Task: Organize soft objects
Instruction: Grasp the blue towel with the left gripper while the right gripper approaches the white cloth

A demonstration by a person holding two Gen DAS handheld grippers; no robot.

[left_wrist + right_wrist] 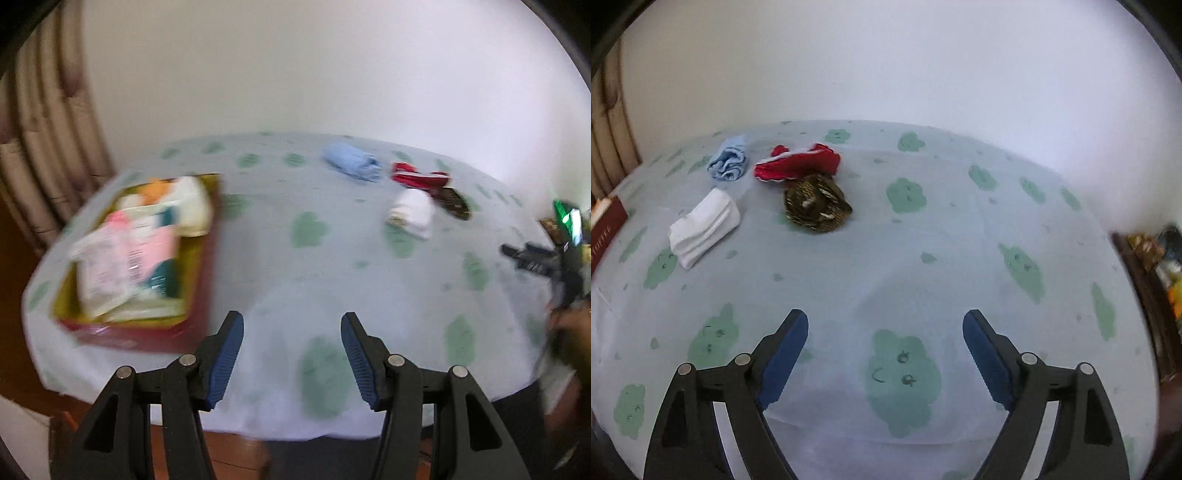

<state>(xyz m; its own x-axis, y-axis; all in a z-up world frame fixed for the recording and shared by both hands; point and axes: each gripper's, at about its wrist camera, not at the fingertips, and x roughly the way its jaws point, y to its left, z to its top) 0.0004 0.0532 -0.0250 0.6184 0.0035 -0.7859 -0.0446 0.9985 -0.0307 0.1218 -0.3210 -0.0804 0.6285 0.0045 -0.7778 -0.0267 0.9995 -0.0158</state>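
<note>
Several soft items lie at the far side of the table: a rolled blue cloth (728,163) (352,161), a red cloth with white trim (798,165) (419,177), a folded white cloth (703,227) (412,212) and a brown patterned bundle (817,204) (456,203). A red box (136,254) at the left holds packets and cloths. My left gripper (291,323) is open over the table's near edge, with nothing between its fingers. My right gripper (884,321) is open and empty above bare tablecloth, well short of the cloths; it also shows blurred in the left wrist view (528,254).
The table (960,266) wears a light blue cloth with green cloud prints. The red box's corner (605,225) peeks in at the left of the right wrist view. A dark shelf with clutter (1156,266) stands right; a padded headboard (48,140) stands left. A white wall is behind.
</note>
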